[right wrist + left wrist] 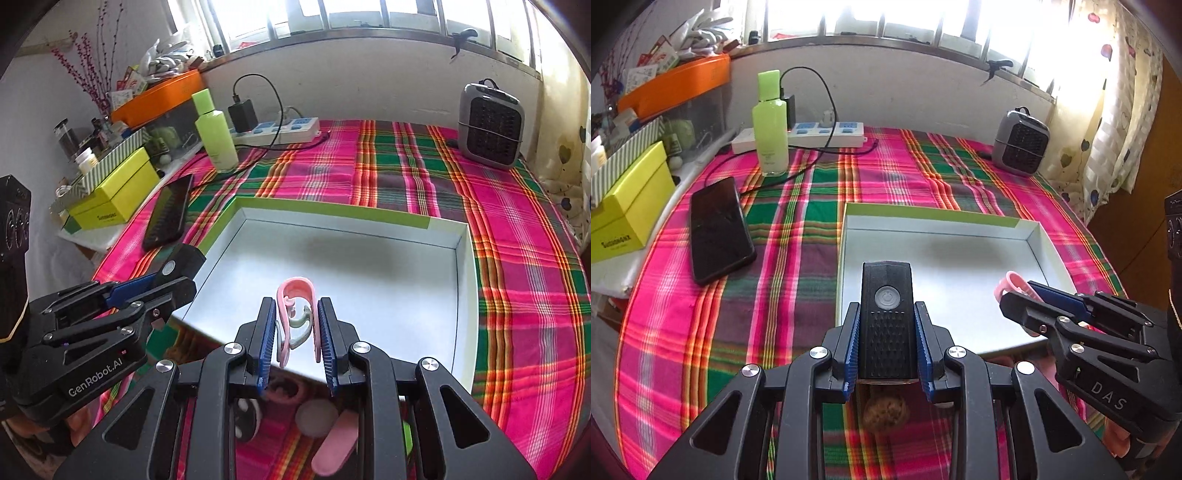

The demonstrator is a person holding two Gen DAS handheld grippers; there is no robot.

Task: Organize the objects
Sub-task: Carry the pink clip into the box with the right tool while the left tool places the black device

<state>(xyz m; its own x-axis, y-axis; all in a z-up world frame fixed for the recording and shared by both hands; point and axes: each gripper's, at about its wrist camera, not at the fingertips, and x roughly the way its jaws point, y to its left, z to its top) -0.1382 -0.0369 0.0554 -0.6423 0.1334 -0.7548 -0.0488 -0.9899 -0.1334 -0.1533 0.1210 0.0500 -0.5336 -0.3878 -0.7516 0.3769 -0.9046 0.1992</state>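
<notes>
Plaid-covered surface (798, 206) under a bright window, both grippers carrying things over a shallow white box.

Nearest, on the cloth beneath the grippers, lie small items: a brown lumpy ball (885, 410), a pink oblong piece (334, 445) and a grey disc (316, 418), though the blur there leaves them hard to identify. The left gripper (886, 325) has its fingers closed on a black light with a power button (886, 314), held at the box's near left edge. The right gripper (296, 332) has its fingers clamped on a pink clip (295, 295), over the near part of the white box (1032, 236). Beyond, a black phone (718, 229) lies left of the box, then a green bottle (770, 125) standing by a power strip (827, 133), and a small grey heater (1019, 142) far right.
</notes>
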